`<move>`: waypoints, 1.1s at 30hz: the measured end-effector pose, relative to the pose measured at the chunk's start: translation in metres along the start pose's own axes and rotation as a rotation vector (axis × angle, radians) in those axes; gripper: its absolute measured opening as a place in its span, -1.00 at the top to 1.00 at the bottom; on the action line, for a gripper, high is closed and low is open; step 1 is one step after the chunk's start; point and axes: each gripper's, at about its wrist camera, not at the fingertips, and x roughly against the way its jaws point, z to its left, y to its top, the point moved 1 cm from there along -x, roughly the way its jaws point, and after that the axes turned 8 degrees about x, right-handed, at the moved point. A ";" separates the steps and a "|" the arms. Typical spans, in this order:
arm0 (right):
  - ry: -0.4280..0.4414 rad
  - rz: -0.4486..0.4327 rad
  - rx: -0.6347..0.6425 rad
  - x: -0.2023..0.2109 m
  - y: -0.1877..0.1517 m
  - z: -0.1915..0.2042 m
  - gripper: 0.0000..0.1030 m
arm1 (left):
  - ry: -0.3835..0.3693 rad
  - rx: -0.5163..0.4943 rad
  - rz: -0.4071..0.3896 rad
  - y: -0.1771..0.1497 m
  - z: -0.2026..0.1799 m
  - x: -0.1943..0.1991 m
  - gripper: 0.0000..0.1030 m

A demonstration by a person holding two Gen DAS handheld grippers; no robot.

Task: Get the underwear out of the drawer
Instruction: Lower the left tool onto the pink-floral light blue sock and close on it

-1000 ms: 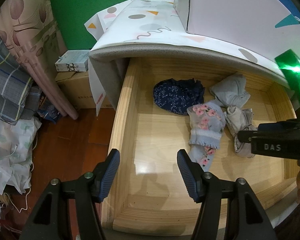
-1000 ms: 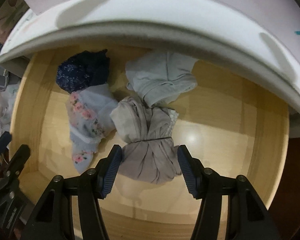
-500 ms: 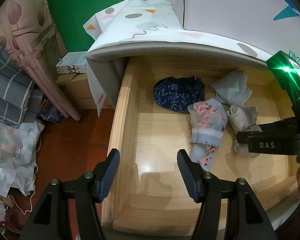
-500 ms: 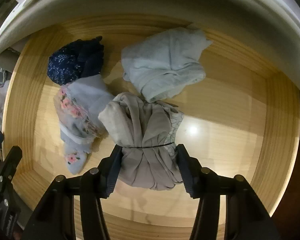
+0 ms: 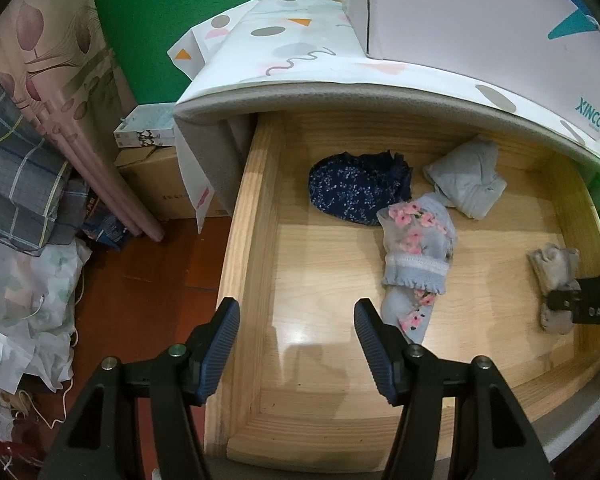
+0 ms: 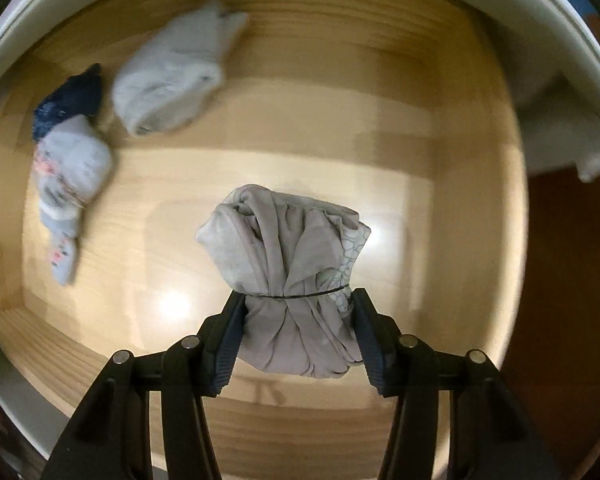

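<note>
A beige bundle of underwear (image 6: pixel 292 276), bound by a thin dark band, is clamped between the pads of the right gripper (image 6: pixel 298 320) at lower centre of the right wrist view, above the floor of the wooden drawer (image 6: pixel 440 200). In the left wrist view the same bundle is seen at the right edge. A floral piece (image 5: pixel 416 256) lies at centre, with a navy piece (image 5: pixel 356 190) touching it above and a pale grey piece (image 5: pixel 466 178) to the upper right. The left gripper (image 5: pixel 296 344) is held apart and empty over the drawer's left wall.
</note>
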 end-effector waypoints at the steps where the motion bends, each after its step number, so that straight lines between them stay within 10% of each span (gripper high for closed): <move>1: -0.008 0.004 -0.005 -0.001 -0.003 -0.004 0.06 | 0.004 0.000 0.000 0.000 0.000 0.000 -0.18; 33: -0.062 0.002 0.017 -0.010 -0.018 -0.002 0.05 | -0.068 -0.186 0.164 0.023 -0.086 -0.036 -0.18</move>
